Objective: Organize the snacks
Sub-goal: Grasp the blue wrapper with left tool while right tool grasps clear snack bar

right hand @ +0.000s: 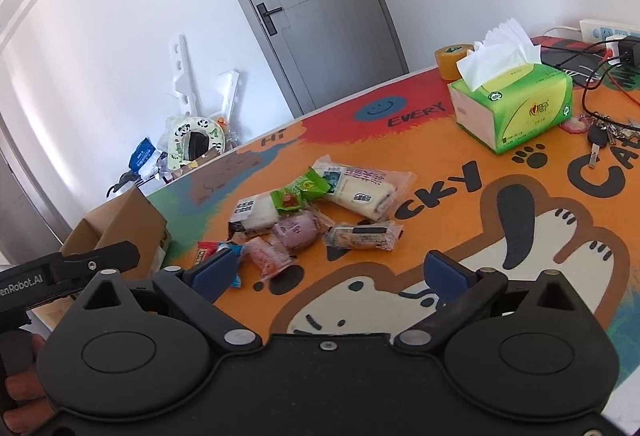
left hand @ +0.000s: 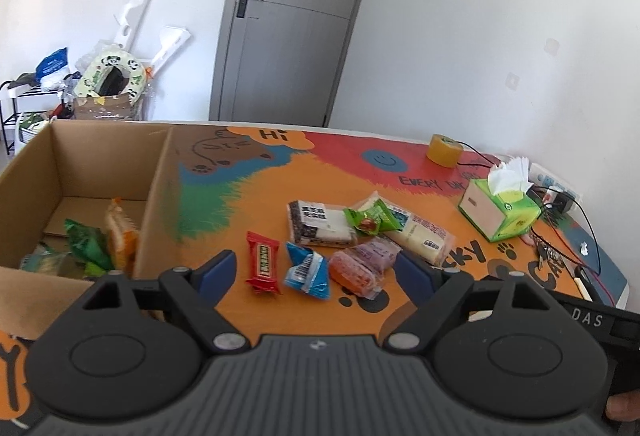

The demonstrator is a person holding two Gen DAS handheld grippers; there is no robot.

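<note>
Several wrapped snacks lie in a loose pile on the orange mat: a red bar (left hand: 262, 267), a blue packet (left hand: 307, 271), an orange-pink packet (left hand: 354, 273), a purple packet (right hand: 295, 229), a green packet (left hand: 370, 219), a black-and-white sandwich pack (left hand: 316, 223) and a long white roll (right hand: 362, 189). A clear-wrapped cake (right hand: 362, 235) lies nearest my right gripper. My left gripper (left hand: 316, 272) hovers open just short of the red and blue packets, nothing between its fingers. My right gripper (right hand: 330, 274) is open and empty, over the mat in front of the pile. The cardboard box (left hand: 156, 188) at left holds green and orange packets (left hand: 104, 240).
A green tissue box (right hand: 516, 108), a yellow tape roll (left hand: 444, 150), keys (right hand: 600, 134) and cables with a power strip (right hand: 608, 36) sit at the table's right and far side. The left gripper's body (right hand: 60, 272) shows in the right wrist view beside the box. A grey door stands behind.
</note>
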